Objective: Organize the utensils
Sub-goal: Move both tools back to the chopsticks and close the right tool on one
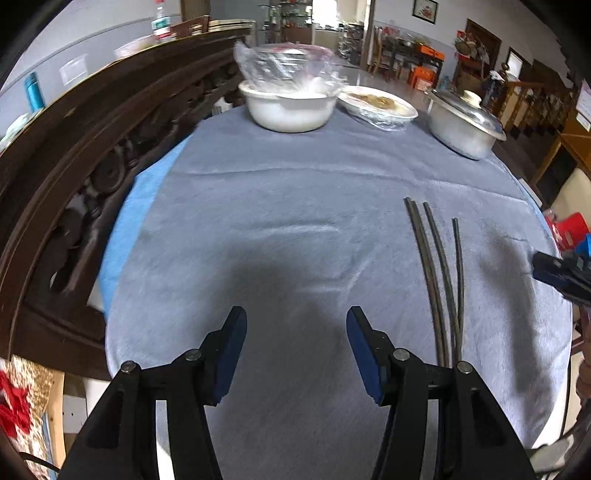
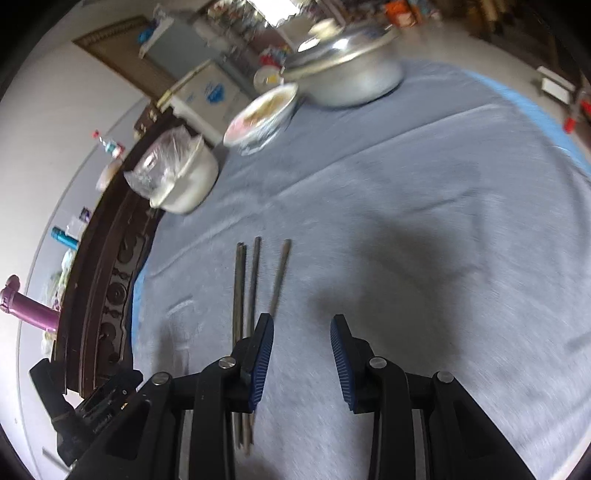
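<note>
— So, what's nearest in the left wrist view?

— Closest is the left gripper [image 1: 296, 354], its blue-padded jaws spread wide with nothing between them, hovering over the grey-blue tablecloth [image 1: 280, 206] and casting a shadow on it.

— And the utensils?

— Just right of that gripper lie the chopsticks [image 1: 437, 273], four dark sticks flat on the cloth. Their near ends bunch together and pass behind the gripper's right finger; their far ends fan apart, two of them side by side and touching, the other two separate.

— Where's the other tool?

— The right gripper [image 2: 301, 363] is likewise released, jaws parted and holding nothing. From its own camera the chopsticks [image 2: 255, 291] sit just left of its left finger, running under it toward the camera. That view is blurred.

— Farther back?

— Beyond the sticks, well apart from them, three dishes line the far side of the table: a white bowl [image 1: 288, 110] with a crinkled plastic bag [image 1: 284, 64] in it, a shallow plate of food [image 1: 376, 103] wrapped in film, and a metal pot [image 1: 461, 125] with its lid on.

— Anything along the left?

— A dark carved wooden rail [image 1: 92, 147] runs beside the table, with a bottle [image 1: 160, 20] standing on top at its far end.
</note>
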